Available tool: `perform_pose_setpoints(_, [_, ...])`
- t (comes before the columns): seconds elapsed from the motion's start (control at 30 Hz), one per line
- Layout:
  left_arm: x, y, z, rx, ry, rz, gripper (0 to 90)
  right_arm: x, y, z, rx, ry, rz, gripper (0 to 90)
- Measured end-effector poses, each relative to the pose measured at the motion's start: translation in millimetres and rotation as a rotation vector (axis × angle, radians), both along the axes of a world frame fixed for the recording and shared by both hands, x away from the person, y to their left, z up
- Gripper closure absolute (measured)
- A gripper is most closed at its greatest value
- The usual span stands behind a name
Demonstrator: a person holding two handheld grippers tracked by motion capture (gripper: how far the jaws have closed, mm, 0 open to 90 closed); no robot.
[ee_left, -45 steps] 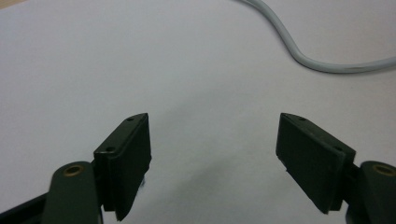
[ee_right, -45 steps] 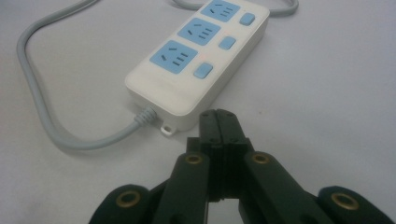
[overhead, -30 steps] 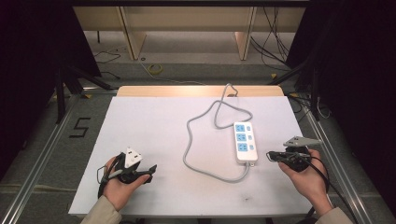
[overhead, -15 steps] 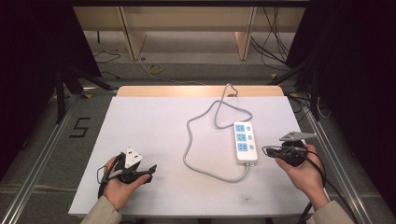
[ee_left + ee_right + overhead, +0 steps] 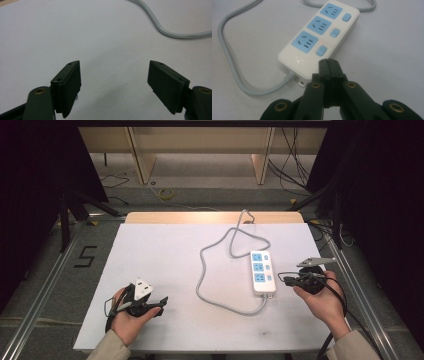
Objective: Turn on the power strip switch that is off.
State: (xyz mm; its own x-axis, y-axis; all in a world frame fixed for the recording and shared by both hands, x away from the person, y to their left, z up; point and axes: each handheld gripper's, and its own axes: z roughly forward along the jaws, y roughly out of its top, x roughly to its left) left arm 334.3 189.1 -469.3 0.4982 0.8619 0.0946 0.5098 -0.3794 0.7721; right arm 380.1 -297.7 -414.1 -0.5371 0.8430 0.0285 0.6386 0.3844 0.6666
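Observation:
A white power strip [image 5: 261, 272] with three blue sockets and three blue switches lies right of the table's middle. Its grey cable [image 5: 210, 275] loops to the left and runs off the far edge. My right gripper [image 5: 287, 280] is shut with nothing in it, its tips just right of the strip's near end. In the right gripper view the shut tips [image 5: 329, 63] sit close before the power strip [image 5: 319, 40], near the switch closest to them, with the cable [image 5: 227, 50] curving to the left. My left gripper [image 5: 161, 304] rests open at the near left; its jaws [image 5: 113, 75] stand wide over bare table, the cable [image 5: 175, 33] farther ahead.
The white table [image 5: 150, 255] has a wooden strip along its far edge [image 5: 200, 217]. Metal rails flank both sides. A "5" mark [image 5: 86, 256] lies on the floor at left. Wooden shelving and loose floor cables [image 5: 295, 170] stand beyond the table.
My right gripper has moved left and slightly away from me, toward the near end of the power strip. The left gripper has not moved.

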Motion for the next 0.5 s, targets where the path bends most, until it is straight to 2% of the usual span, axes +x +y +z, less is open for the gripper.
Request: perform_pose_setpoints(0.5, [-0.4,-0.9,-0.1,-0.001,0.0,-0.001,26.8,11.9,1.8,4.7,-0.018,0.038,-0.002,90.0])
